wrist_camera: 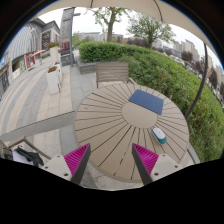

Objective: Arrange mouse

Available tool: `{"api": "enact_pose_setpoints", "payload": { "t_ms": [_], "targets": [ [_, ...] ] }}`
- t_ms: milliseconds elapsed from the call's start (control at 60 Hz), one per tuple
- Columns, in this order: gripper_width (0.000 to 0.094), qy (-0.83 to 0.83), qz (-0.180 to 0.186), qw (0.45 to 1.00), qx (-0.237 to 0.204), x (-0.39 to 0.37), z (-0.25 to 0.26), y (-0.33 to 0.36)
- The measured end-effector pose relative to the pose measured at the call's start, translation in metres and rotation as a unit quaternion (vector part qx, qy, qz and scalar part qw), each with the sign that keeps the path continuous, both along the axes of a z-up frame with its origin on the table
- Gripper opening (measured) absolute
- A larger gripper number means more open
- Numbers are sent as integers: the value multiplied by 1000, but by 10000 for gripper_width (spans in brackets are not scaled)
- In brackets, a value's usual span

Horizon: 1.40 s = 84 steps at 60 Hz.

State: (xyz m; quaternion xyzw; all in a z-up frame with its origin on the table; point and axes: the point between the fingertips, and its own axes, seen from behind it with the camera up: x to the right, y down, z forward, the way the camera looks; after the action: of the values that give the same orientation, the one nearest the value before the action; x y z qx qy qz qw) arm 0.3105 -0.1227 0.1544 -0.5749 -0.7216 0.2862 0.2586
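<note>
Outdoors, the claw (110,160) hangs above a round slatted wooden worktop (105,125), its two fingers set wide apart with nothing between them; pink pads (76,157) show on the inner faces, lower centre of the frame. A dark blue mouse mat (147,101) lies on the worktop's far right part, right of frame centre. Nearer the claw, at the right rim and just above the right finger, sits a small pale object (159,134), prob. the mouse (too small to be sure). It lies apart from the mat, not on it.

A wooden chair (112,72) stands beyond the worktop, a green hedge (170,75) runs along the upper right, w/ paving (35,100) and buildings in the upper left.

Progress, as I judge it: barely begun. The mouse sits ungrasped on the slats, and the claw is neither over it nor around it. Left to do: swing right toward the mouse, close on it, carry it to the mat, presumably, and set it down straight.
</note>
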Motion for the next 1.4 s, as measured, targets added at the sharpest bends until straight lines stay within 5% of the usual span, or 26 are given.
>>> {"api": "enact_pose_setpoints", "payload": {
  "t_ms": [500, 1400],
  "targets": [
    [851, 6, -166, 985, 36, -24, -47, 170],
    [850, 39, -220, 974, 25, -154, -169, 251]
  ]
}}
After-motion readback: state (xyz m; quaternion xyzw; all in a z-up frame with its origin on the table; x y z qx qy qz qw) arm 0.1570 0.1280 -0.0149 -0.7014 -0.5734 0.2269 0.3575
